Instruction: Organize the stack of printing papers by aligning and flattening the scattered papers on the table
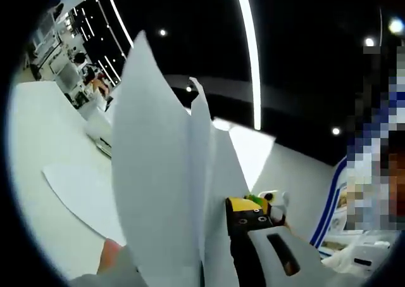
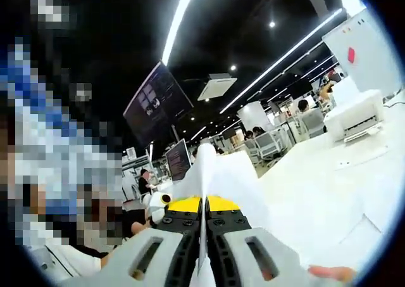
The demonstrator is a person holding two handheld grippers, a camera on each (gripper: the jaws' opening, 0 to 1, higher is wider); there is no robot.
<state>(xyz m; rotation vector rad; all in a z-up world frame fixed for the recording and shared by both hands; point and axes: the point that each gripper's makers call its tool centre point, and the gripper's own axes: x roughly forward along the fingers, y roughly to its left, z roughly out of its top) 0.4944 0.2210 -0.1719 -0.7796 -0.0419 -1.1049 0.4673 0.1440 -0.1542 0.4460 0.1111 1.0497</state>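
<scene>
In the left gripper view, several white printing papers (image 1: 158, 173) stand upright, fanned and uneven at their top edges. My left gripper (image 1: 223, 208) is shut on them. Its right jaw shows with a yellow tip, and the paper hides the other jaw. One loose sheet (image 1: 82, 192) lies flat on the white table (image 1: 44, 128) to the left. In the right gripper view, my right gripper (image 2: 204, 203) is shut on the papers (image 2: 218, 166), seen edge-on between its yellow-tipped jaws and rising beyond them.
A white printer (image 2: 362, 119) stands on the table (image 2: 329, 198) at the far right. Dark monitors (image 2: 158, 100) hang and stand behind. A person's fingertip (image 2: 329, 273) shows at the lower right, another (image 1: 111, 255) beside the left gripper. Office desks and people fill the background.
</scene>
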